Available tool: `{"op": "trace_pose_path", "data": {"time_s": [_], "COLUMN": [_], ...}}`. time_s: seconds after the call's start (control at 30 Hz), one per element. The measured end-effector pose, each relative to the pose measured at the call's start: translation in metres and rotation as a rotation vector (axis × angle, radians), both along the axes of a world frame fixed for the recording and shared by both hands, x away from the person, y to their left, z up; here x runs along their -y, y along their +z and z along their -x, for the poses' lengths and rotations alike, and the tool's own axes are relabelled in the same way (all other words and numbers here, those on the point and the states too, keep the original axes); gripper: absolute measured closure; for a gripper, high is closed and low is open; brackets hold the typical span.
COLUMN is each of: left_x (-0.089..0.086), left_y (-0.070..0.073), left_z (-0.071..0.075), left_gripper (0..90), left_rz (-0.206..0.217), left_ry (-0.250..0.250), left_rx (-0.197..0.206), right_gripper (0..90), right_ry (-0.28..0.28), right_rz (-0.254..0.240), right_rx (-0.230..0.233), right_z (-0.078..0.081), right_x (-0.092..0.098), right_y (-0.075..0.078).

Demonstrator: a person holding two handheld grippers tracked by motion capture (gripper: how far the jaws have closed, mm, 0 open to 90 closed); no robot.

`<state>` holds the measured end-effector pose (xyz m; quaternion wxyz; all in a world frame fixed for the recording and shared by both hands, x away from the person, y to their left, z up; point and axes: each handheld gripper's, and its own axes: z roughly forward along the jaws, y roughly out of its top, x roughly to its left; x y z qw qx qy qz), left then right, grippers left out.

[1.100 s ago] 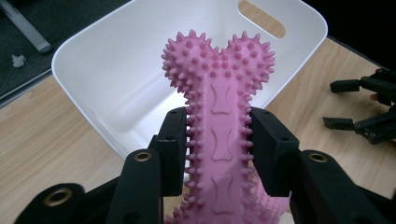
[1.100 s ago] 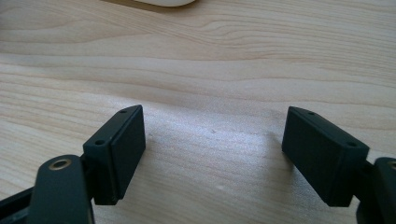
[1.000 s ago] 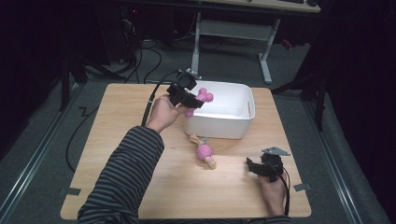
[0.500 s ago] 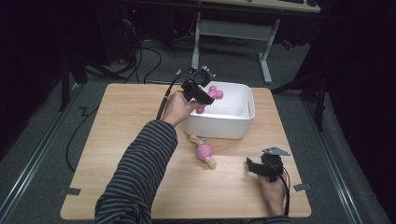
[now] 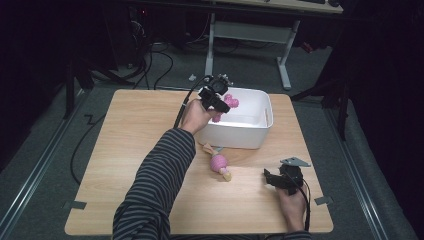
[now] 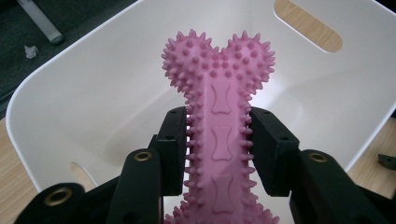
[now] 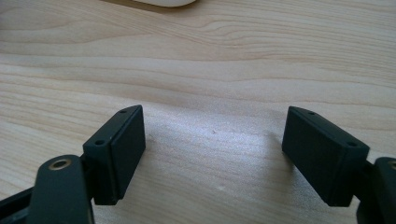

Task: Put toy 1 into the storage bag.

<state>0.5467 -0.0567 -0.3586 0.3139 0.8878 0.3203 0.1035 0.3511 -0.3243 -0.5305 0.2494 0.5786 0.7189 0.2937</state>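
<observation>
The pink spiked bone toy (image 6: 219,135) is clamped by its shaft between the left gripper (image 5: 216,96)'s jaws, its knobbed end hanging over the white bin (image 5: 250,132) near the table (image 5: 125,150)'s far edge. The right gripper (image 5: 280,179) rests wide open and empty near the front right corner.

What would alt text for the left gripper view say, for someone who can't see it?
A pink spiky bone-shaped toy is clamped by its shaft in the left gripper, its knobbed end pointing up over the inside of a white bin. Light wooden table shows past the bin's rim.
</observation>
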Motion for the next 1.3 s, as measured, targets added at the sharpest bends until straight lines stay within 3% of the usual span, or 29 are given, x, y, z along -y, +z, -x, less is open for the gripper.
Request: {"op": "trace_pose_path", "data": {"time_s": [0.67,0.9,1.3], "left_x": [0.003,0.006,0.007], "left_y": [-0.012,-0.017,-0.026], "left_z": [-0.007,-0.007,-0.008], "left_gripper": [58.6,58.4,58.1], "left_rz": [-0.036,-0.073,-0.088], "left_ry": [0.012,0.006,0.011], "left_rx": [-0.012,-0.012,-0.046], "right_gripper": [21.4,21.4,21.4], "right_ry": [0.0,0.0,0.002], "right_rz": [0.0,0.0,0.001], "right_rx": [0.0,0.0,0.002], "right_z": [0.0,0.0,0.0], "right_x": [0.0,0.0,0.0], "right_y": [0.0,0.0,0.0]}}
